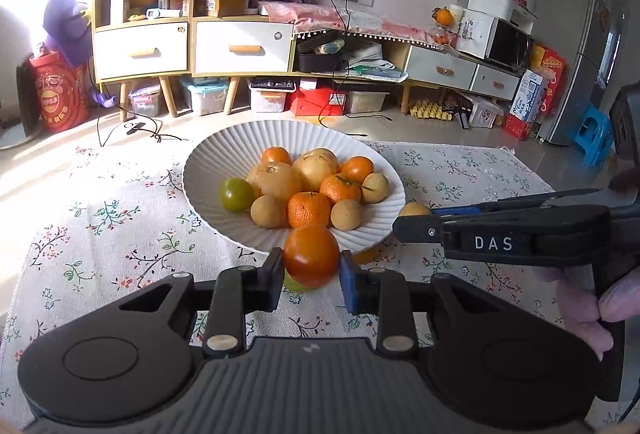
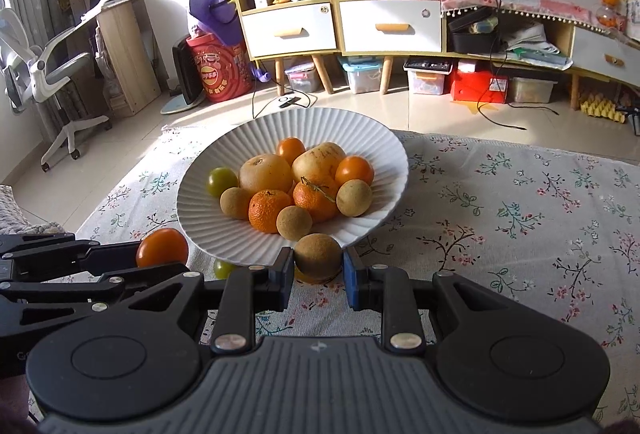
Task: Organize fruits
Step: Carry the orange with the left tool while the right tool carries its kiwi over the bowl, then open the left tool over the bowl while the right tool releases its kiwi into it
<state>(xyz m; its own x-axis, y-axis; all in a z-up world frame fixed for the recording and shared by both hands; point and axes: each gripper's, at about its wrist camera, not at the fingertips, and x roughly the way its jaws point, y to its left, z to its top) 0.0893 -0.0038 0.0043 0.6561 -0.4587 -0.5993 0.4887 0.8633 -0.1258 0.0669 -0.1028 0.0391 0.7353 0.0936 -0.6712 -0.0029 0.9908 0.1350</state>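
Left gripper (image 1: 311, 276): jaws clamped on orange tomato (image 1: 311, 256). Right gripper (image 2: 317, 276): jaws clamped on brown fruit (image 2: 318, 256). Both near bowl (image 1: 208, 161) rim, undelivered; bowl mostly filled; green fruit (image 2: 223, 268) remains on bench.

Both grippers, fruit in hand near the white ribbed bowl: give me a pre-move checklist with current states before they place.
1. Left gripper shut on orange tomato: ok.
2. Right gripper shut on brown longan: ok.
3. Both fruits lifted clear of floral tablecloth: cannot tell.
4. White ribbed bowl has free space on its near side: ok.
5. Grippers apart from each other: ok.
6. Loose fruit under the bowl's near rim, out of the way: cannot tell.
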